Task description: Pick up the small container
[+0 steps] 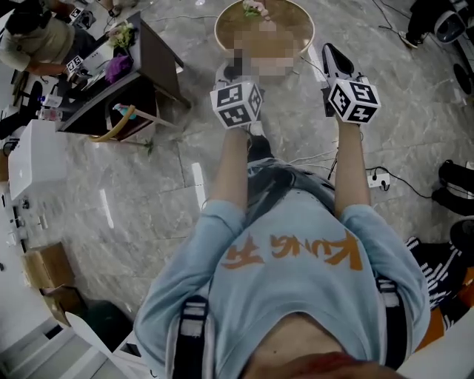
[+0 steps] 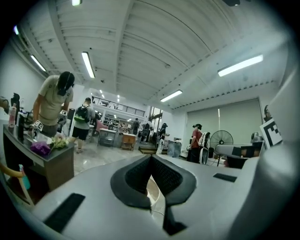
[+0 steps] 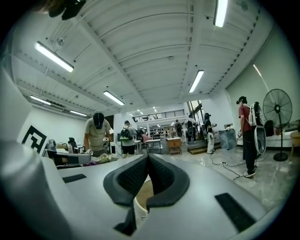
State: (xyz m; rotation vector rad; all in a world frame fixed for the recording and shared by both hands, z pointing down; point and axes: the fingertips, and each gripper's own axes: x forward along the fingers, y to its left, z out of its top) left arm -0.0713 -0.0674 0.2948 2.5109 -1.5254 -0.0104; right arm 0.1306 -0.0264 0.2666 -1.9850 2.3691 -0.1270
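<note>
My left gripper and right gripper are held side by side at arm's length, just short of a round wooden table. In the left gripper view the black pads meet at the tip of the left gripper, which is shut with nothing between them. The right gripper is shut and empty too. Both cameras look out level across the room. A blurred patch covers much of the tabletop, and I cannot make out a small container. A bit of the pale table rim shows under the right jaws.
A dark desk with flowers and clutter stands at the left, with a person bent over it. Cables and a power strip lie on the marble floor at the right. Several people stand further back, and a fan stands at the right.
</note>
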